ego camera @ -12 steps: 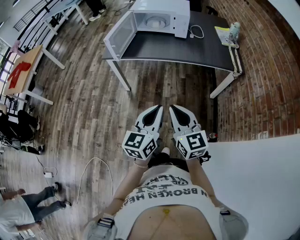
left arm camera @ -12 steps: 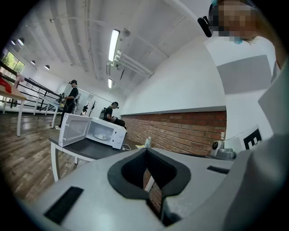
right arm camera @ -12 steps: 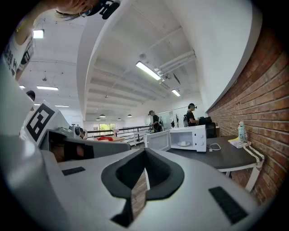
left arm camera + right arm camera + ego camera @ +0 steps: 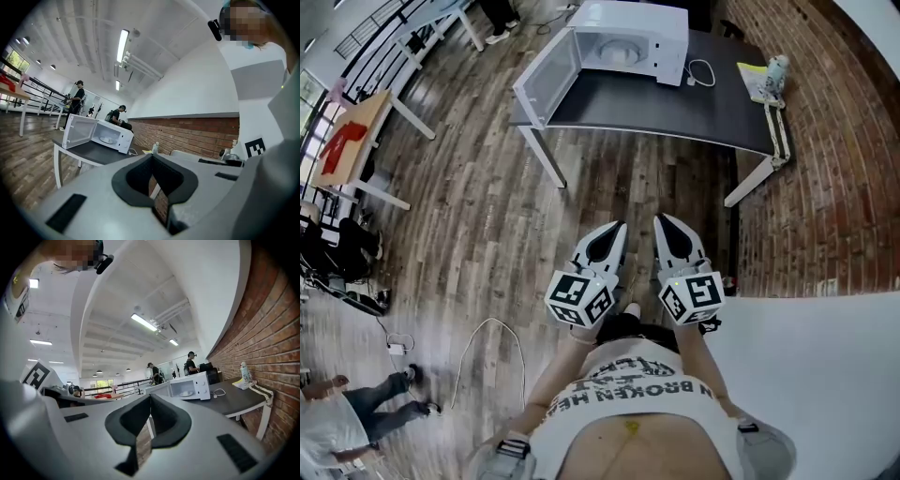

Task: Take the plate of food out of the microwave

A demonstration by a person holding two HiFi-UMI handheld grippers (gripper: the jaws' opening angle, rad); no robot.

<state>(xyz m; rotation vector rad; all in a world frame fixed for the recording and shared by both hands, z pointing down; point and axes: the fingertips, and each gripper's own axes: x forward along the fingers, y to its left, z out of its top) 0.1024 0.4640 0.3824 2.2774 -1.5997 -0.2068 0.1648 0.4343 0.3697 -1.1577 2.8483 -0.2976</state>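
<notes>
Plate (image 4: 617, 53) waits in open microwave (image 4: 656, 33) at table (image 4: 675, 103) far-left corner, well apart from left gripper (image 4: 620, 226) and right gripper (image 4: 660, 220), jaws together and empty, likely just carried level for approach.

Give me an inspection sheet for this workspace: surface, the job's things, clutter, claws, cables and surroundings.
Surface: dark table on white legs, ahead of the person.
Job's things: white microwave at the table's far edge, door swung open; plate inside, food too small to tell.
Clutter: bottle and yellow sheet at the table's right end.
Grippers: left claw and right claw both shut, empty, held level, well short of the table.
Cables: white cable looped beside the microwave; another cable on the floor.
Surroundings: wood floor, brick wall, a bystander at lower left.
</notes>
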